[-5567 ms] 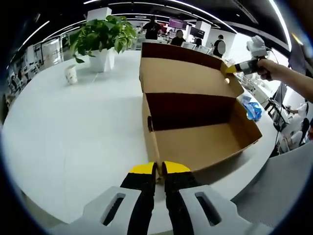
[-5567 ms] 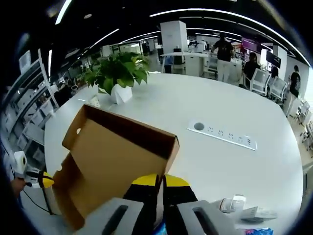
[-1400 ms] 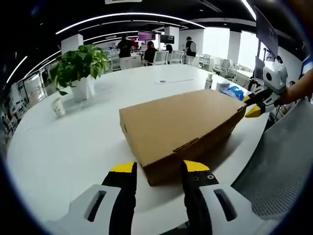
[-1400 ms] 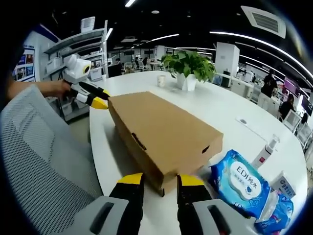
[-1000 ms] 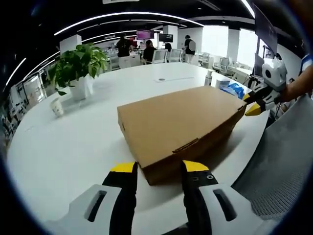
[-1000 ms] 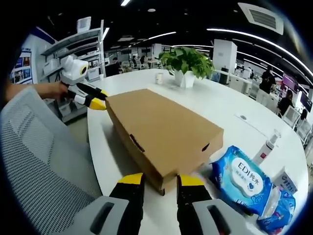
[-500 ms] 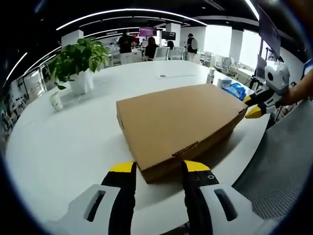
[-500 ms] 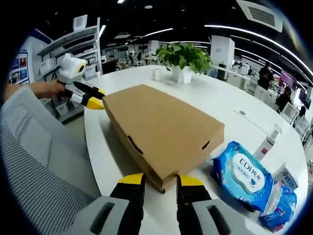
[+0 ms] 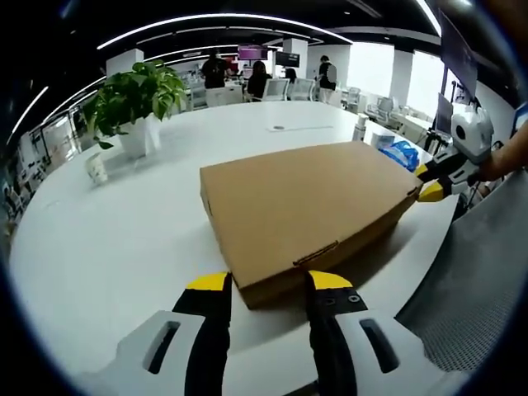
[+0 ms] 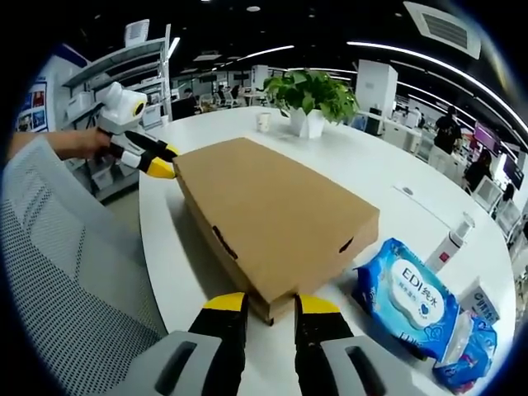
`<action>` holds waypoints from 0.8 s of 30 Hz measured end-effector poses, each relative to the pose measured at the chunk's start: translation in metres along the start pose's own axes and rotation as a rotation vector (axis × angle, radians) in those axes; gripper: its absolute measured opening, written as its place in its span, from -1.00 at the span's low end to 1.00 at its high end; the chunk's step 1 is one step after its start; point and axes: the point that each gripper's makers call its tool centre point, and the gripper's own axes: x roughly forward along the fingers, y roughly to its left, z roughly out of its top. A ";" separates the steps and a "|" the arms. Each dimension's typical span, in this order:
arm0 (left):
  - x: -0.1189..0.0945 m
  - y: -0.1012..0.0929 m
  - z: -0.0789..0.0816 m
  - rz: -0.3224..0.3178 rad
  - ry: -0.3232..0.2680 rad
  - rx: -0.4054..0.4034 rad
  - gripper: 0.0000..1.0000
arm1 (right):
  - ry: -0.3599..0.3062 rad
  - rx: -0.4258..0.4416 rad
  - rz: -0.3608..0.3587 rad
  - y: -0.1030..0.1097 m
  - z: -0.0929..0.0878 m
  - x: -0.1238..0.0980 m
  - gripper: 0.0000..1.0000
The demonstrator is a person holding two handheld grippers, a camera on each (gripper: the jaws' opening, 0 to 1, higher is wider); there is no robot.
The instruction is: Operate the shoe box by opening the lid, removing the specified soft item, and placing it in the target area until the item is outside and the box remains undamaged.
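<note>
Brown cardboard shoe box sits lid-shut on white desk in left gripper view, near desk's edge. Left gripper at bottom, yellow-tipped jaws spread apart w/ box's near corner between them; contact w/ box can't be told. Right gripper comes in from right, held by a hand, its yellow tips at box's far corner. Potted plant stands on desk beyond the box, small cup just beside it. Blue pack and a white bottle on desk past the box's right side. Grey mesh chair lower right. People stand far back in the office.

Right gripper view: same box lid closed, lying diagonally across desk. Right gripper at bottom, jaws parted, box's near corner in the gap; touching or not, can't tell. Left gripper enters from left, held by a hand, tips at box's far corner, looks slightly parted. Blue wet-wipes pack lies on desk just right of the box, outside it; second blue pack beside that. White bottle upright behind the packs. Plant and cup at desk's far side. Mesh chair at left.
</note>
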 end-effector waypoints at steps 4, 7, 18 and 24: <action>0.001 0.002 0.001 0.004 0.003 -0.005 -0.29 | -0.001 0.008 -0.006 -0.003 0.003 0.003 -0.62; 0.003 0.004 0.002 0.007 0.001 -0.009 -0.29 | -0.005 0.016 -0.009 -0.004 0.005 0.005 -0.62; 0.015 0.018 0.013 0.011 0.003 -0.015 -0.29 | -0.015 0.038 -0.024 -0.018 0.016 0.018 -0.61; 0.024 0.027 0.021 0.008 0.004 -0.012 -0.29 | -0.018 0.045 -0.033 -0.027 0.023 0.026 -0.61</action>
